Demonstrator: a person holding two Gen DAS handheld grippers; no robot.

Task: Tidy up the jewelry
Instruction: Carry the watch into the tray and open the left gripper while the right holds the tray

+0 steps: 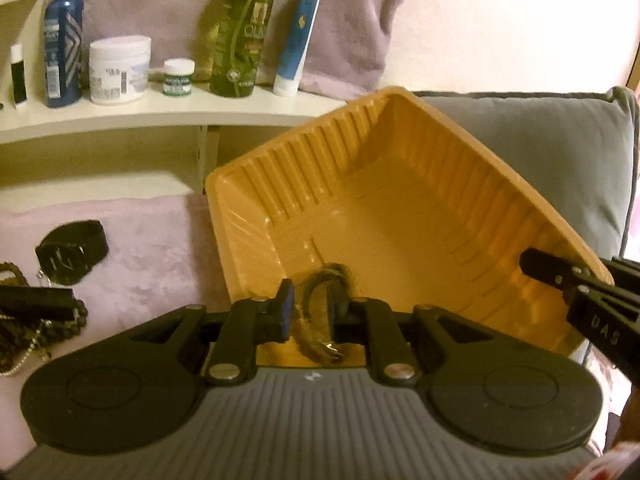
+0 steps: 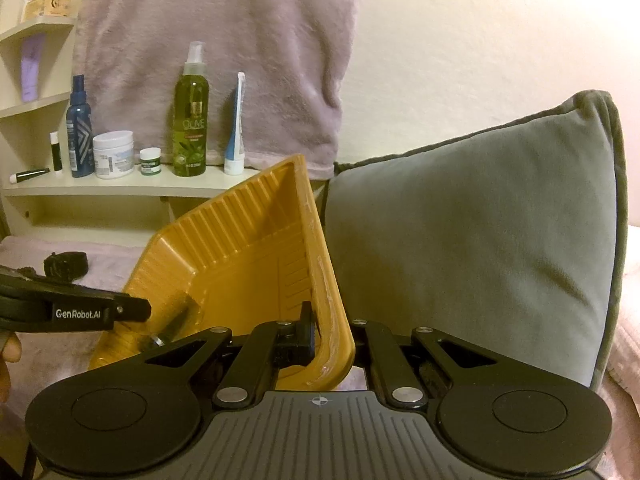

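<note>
An orange plastic tray (image 1: pixel 400 208) is tilted up off the pink blanket. My right gripper (image 2: pixel 328 340) is shut on its rim (image 2: pixel 336 320), and in the left wrist view its fingers (image 1: pixel 544 270) clamp the tray's right edge. My left gripper (image 1: pixel 312 296) hangs over the tray's near edge with its jaws a little apart. A dark bracelet (image 1: pixel 320 280) lies looped between them on the tray floor, and the pads do not press on it. From the right wrist view the bracelet (image 2: pixel 180 316) shows low in the tray beside the left gripper's tip (image 2: pixel 136 308).
A black watch (image 1: pixel 68 252) and dark bead strings (image 1: pixel 40 328) lie on the pink blanket (image 1: pixel 152 256) at left. A grey cushion (image 2: pixel 480 240) stands right behind the tray. The cream shelf (image 1: pixel 160 116) behind holds bottles, jars and a tube.
</note>
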